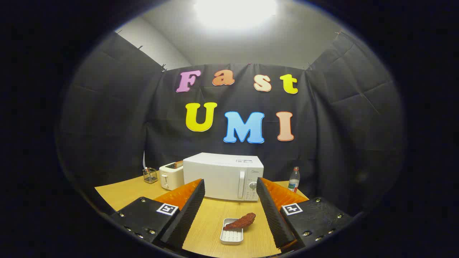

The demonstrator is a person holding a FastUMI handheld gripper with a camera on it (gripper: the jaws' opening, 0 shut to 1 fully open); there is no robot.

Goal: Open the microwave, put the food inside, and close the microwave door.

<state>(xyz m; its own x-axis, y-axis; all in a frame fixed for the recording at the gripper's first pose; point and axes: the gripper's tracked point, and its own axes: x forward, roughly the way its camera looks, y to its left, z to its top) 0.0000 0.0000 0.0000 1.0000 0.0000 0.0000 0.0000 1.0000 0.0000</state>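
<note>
Gripper view: my gripper (229,200) spread wide, gripping nothing, above table (118,195)
Food (240,221) on tray (231,237) lies between my fingers; microwave (222,175) beyond, door shut, lower corners hidden behind fingers; toaster (171,175) partly masked

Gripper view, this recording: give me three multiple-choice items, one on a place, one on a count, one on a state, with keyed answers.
1. Where does the small white ribbed tray with the reddish-brown piece of food sit?
A. on the wooden table, between the gripper fingers
B. inside the microwave
C. on the toaster

2. How many plastic bottles stand right of the white box-shaped microwave?
A. none
B. one
C. three

3. What state is the microwave door in?
A. wide open
B. removed
C. closed

Answers: 1 A, the tray lies on the table ahead of the microwave; 2 B, a single clear red-capped bottle; 3 C, the door sits flush, fingers spread apart.
</note>
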